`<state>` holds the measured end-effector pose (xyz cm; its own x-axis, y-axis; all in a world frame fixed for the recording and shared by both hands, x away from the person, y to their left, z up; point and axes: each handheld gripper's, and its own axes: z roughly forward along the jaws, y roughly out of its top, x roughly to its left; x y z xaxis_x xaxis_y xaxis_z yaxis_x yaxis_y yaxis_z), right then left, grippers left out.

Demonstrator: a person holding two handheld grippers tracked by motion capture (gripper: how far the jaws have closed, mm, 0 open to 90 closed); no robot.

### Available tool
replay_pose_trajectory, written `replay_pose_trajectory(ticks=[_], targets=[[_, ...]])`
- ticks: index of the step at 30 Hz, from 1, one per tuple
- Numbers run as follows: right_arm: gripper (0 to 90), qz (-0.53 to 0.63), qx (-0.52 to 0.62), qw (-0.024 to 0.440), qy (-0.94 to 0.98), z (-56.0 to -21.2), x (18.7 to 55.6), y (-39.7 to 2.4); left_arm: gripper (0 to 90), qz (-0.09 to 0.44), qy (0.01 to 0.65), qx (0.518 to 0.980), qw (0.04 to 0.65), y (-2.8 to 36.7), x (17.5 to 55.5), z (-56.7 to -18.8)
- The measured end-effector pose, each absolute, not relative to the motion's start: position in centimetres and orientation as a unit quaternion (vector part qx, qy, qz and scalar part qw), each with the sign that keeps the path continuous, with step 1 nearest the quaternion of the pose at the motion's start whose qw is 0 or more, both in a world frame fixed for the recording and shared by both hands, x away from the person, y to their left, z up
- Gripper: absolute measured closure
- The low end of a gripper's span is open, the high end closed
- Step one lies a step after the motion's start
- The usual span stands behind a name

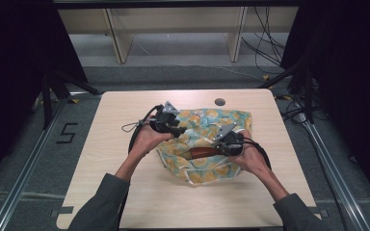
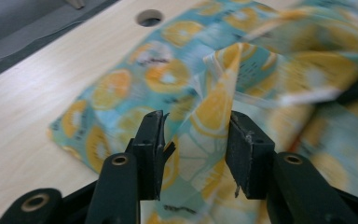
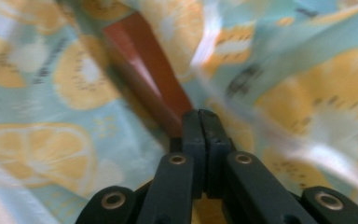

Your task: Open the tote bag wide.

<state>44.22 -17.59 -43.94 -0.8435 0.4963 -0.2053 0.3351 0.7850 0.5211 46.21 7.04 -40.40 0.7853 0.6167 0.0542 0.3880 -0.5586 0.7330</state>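
Observation:
A teal cloth (image 1: 221, 120) printed with orange and lemon slices lies bunched on the pale wooden table (image 1: 125, 115). A red-brown object (image 1: 200, 153) shows through a gap in its folds. My left gripper (image 1: 180, 131) is at the cloth's left side. In the left gripper view it (image 2: 196, 121) stands open, with a raised fold of the cloth (image 2: 214, 107) between the jaws and a gap on one side. My right gripper (image 1: 219, 148) is shut at the end of the red-brown object (image 3: 144, 60). Whether it (image 3: 200, 114) pinches cloth (image 3: 42, 144) I cannot tell.
A round cable hole (image 1: 220, 102) sits near the table's far edge, just beyond the cloth. Bare tabletop (image 1: 183, 202) surrounds the cloth on the left, right and near sides. Black cables trail from both grippers. Shelving legs and wires stand on the floor behind.

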Motion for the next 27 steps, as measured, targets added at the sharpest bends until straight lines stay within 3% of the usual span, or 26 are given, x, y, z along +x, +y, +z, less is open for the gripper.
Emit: replay_pose_trajectory(ticks=[1,5,13,15,18,19,21,27], targets=[[90.0,0.242,0.227,0.173,0.927,-43.9,44.7,-17.6,54.8,0.154,0.258,0.889,0.347,5.9,45.4,-41.3],[90.0,0.240,0.242,0.176,0.923,-43.8,45.6,-17.5,47.6,0.169,0.257,0.897,0.317,4.0,46.5,-43.5],[90.0,0.252,0.273,0.220,0.902,-43.2,48.3,-17.9,39.8,0.142,0.239,0.909,0.310,0.5,47.4,-45.2],[90.0,0.253,0.278,0.200,0.905,-43.1,48.5,-17.8,50.5,0.161,0.228,0.912,0.299,-0.2,47.6,-45.0],[90.0,0.263,0.282,0.209,0.899,-43.3,48.3,-17.5,80.1,0.183,0.222,0.912,0.292,-1.1,48.3,-44.6],[90.0,0.262,0.276,0.205,0.902,-43.1,48.1,-17.6,84.7,0.193,0.220,0.912,0.287,-1.3,48.5,-44.4],[90.0,0.264,0.273,0.214,0.900,-43.0,47.8,-17.6,87.5,0.200,0.235,0.901,0.304,-1.5,48.8,-44.4],[90.0,0.283,0.246,0.183,0.909,-42.3,45.5,-17.1,87.9,0.236,0.265,0.878,0.321,-0.8,52.8,-41.2]])
